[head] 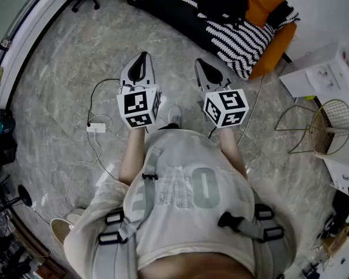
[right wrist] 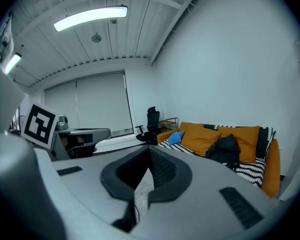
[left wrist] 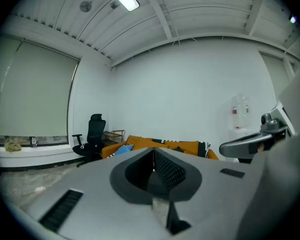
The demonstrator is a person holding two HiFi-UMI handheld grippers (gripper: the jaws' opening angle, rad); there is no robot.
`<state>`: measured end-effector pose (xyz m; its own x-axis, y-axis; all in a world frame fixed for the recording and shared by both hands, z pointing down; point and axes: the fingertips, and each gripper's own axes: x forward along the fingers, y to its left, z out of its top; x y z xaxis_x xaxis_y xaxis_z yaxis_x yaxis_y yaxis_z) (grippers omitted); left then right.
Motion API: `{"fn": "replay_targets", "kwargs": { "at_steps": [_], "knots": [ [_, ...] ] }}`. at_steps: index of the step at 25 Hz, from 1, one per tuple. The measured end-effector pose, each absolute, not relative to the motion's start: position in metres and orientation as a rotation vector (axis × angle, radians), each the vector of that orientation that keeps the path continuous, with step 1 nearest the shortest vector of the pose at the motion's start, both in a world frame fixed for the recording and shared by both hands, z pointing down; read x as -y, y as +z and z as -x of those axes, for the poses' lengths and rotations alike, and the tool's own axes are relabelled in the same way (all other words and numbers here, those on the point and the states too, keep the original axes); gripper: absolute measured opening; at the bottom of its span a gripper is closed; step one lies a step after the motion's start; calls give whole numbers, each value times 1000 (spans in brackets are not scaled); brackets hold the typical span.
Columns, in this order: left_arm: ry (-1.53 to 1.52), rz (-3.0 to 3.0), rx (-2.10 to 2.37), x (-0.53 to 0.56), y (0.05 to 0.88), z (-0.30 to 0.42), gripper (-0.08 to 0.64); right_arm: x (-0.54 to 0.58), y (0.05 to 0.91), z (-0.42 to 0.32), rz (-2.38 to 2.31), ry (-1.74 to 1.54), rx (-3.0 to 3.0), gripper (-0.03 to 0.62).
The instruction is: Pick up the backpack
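Observation:
A black backpack [head: 224, 2] sits on an orange sofa [head: 262, 4] at the far side of the room, leaning against the orange cushions [right wrist: 225, 149]. Both grippers are held out in front of the person, well short of the sofa. My left gripper [head: 141, 60] is shut with nothing in it. My right gripper [head: 202, 65] is also shut and empty. In the left gripper view the jaws meet at a thin seam [left wrist: 153, 159], and the sofa [left wrist: 140, 143] shows far behind. In the right gripper view the jaws are closed [right wrist: 150, 156] too.
A striped black-and-white blanket [head: 221, 31] drapes over the sofa. A white power strip [head: 98, 127] with cables lies on the marble floor at left. A gold wire side table [head: 326, 127] and white furniture [head: 320, 68] stand at right. A black office chair [left wrist: 92, 134] sits by the window.

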<state>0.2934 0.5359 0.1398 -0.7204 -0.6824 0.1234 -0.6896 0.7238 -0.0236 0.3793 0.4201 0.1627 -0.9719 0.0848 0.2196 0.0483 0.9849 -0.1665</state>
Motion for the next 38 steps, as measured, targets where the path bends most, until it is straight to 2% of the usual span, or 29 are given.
{"fn": "replay_targets", "kwargs": {
  "at_steps": [11, 16, 20, 38],
  "knots": [
    [167, -1133, 2812, -526, 147, -275, 21, -406, 165, -369, 51, 214, 2899, 6],
    [97, -1149, 2790, -525, 148, -264, 21, -401, 164, -358, 39, 374, 2908, 6],
    [81, -1182, 2805, -519, 151, -251, 21, -394, 170, -347, 31, 349, 2884, 6],
    [-23, -1004, 2835, -551, 160, -140, 21, -391, 177, -265, 27, 317, 2844, 6]
  ]
}}
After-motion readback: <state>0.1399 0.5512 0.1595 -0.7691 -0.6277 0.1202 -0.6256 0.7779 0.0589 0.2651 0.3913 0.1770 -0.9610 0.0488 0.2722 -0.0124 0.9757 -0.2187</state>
